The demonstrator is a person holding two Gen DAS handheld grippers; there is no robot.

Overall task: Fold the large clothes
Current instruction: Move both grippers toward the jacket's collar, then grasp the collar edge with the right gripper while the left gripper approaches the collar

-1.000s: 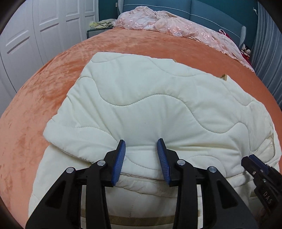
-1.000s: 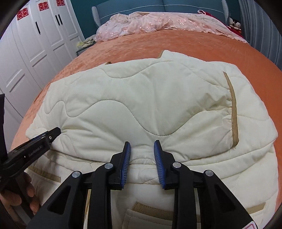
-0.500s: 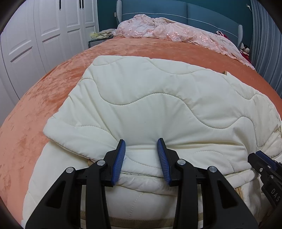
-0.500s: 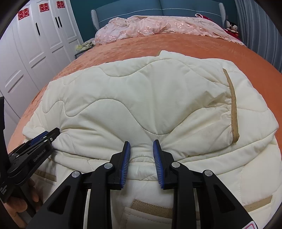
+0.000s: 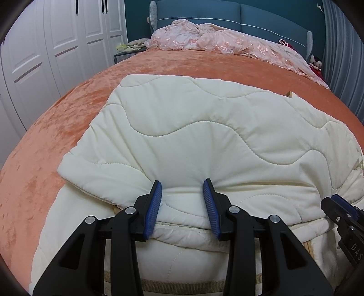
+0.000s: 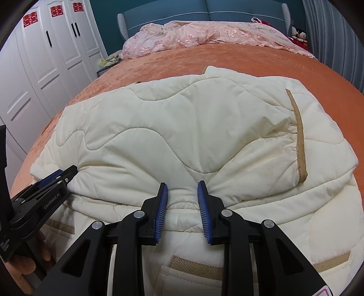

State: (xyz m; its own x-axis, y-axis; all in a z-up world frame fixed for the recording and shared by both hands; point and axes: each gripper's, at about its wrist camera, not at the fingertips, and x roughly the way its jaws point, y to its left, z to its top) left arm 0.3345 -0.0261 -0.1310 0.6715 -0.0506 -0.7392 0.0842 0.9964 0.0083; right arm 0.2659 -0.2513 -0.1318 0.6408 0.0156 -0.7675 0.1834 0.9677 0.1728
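A cream quilted jacket (image 5: 204, 127) lies on the orange bed (image 5: 68, 113), its upper part folded over the lower part toward me. My left gripper (image 5: 182, 184) is shut on the near folded edge, and the fabric puckers between its blue pads. My right gripper (image 6: 182, 185) is shut on the same edge further right, near a tan-trimmed cuff (image 6: 300, 145). The right wrist view shows the left gripper (image 6: 59, 175) at the jacket (image 6: 182, 127) edge on the left. In the left wrist view, the right gripper (image 5: 336, 202) shows at the right.
A pink lace cover (image 5: 216, 41) is heaped at the head of the bed by the blue headboard (image 5: 250, 13). White wardrobe doors (image 5: 45, 45) stand on the left and a grey curtain (image 5: 341, 45) on the right. Orange bedspread shows around the jacket.
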